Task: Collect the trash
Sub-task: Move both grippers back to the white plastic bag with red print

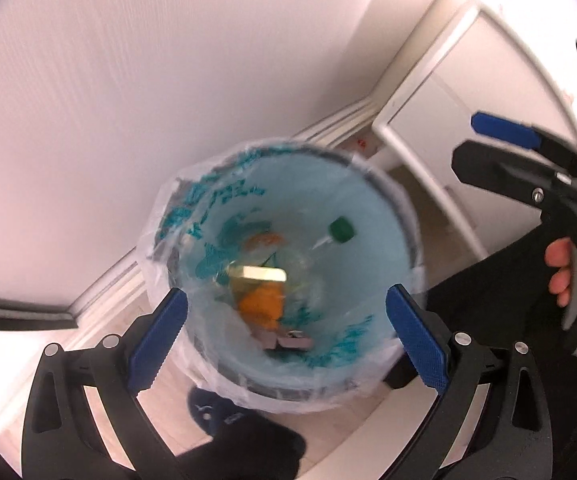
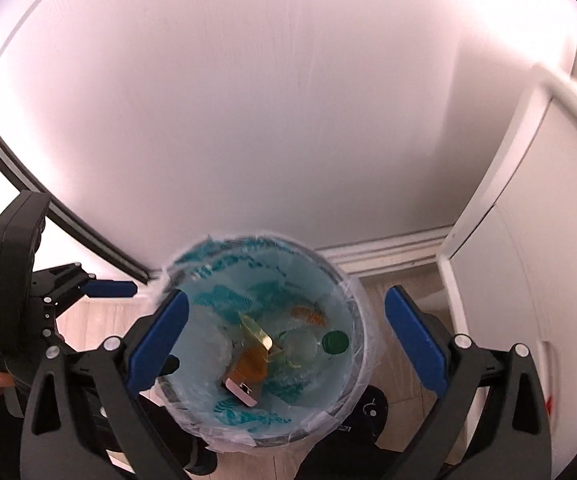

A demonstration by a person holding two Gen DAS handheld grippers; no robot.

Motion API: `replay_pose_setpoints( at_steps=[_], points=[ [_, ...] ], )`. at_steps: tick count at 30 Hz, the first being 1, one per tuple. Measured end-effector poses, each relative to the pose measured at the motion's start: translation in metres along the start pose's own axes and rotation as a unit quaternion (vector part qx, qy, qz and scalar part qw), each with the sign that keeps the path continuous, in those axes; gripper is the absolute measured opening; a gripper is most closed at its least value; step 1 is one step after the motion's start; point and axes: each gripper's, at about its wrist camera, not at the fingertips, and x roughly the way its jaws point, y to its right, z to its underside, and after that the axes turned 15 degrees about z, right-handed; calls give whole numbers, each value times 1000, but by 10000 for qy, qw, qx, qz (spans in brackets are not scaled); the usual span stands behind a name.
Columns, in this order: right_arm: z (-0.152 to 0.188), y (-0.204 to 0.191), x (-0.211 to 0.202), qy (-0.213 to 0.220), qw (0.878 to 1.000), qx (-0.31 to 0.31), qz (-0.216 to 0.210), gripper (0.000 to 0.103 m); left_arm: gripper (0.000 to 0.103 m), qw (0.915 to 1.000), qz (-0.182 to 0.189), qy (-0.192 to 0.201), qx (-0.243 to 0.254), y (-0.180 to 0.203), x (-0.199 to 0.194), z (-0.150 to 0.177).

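A round trash bin (image 1: 404, 216), lined with a clear bag (image 1: 156, 224) printed in teal, stands on a pale wood floor (image 2: 100, 320) against a white wall (image 2: 248, 100), filling the lower centre of both wrist views. Inside lie a clear bottle with a green cap (image 1: 342, 229), toward 2 o'clock in the left view and 3 o'clock in the right; a gold-coloured packet (image 2: 257, 334) near the middle; an orange wrapper (image 1: 262, 306) just below it; and a pinkish flat piece (image 2: 241, 391) toward 6 o'clock. The left gripper (image 1: 286, 338) hangs over the bin with its blue-padded jaws spread wide, one at 8 o'clock and one at 4 o'clock of the rim, gripping nothing. The right gripper (image 2: 286, 338) hangs likewise, jaws wide apart and empty. A hand (image 1: 560, 276) grips the right tool's handle at 3 o'clock in the left view. A white cabinet (image 2: 536, 240) stands at 3 o'clock of the bin, with a dark slipper (image 1: 212, 408) at 6 o'clock.
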Motion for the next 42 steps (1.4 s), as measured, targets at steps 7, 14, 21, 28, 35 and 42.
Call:
replay_pose_setpoints(
  at_steps=[7,14,21,28,35,42],
  points=[
    [-24,32,-75,775,9948,605,-272,96,97,9971,189,517,520,44,-61,-32],
    [-40,91,-153,1480,9858,789,82,96,97,9867,299,774,1397,109,-100,-69],
    [-37,169,-195,1747,9732,1347,649,96,97,9696,473,899,2224,177,-111,-110],
    [-16,242,-228,1792,9622,1644,1223,96,97,9542,632,903,2783,233,-100,-140],
    [7,307,-244,1755,9499,1971,1676,96,97,9342,747,803,3395,282,-68,-153],
    [20,368,-243,1681,9415,2254,1860,96,97,9276,989,793,3515,320,-32,-182]
  ],
)
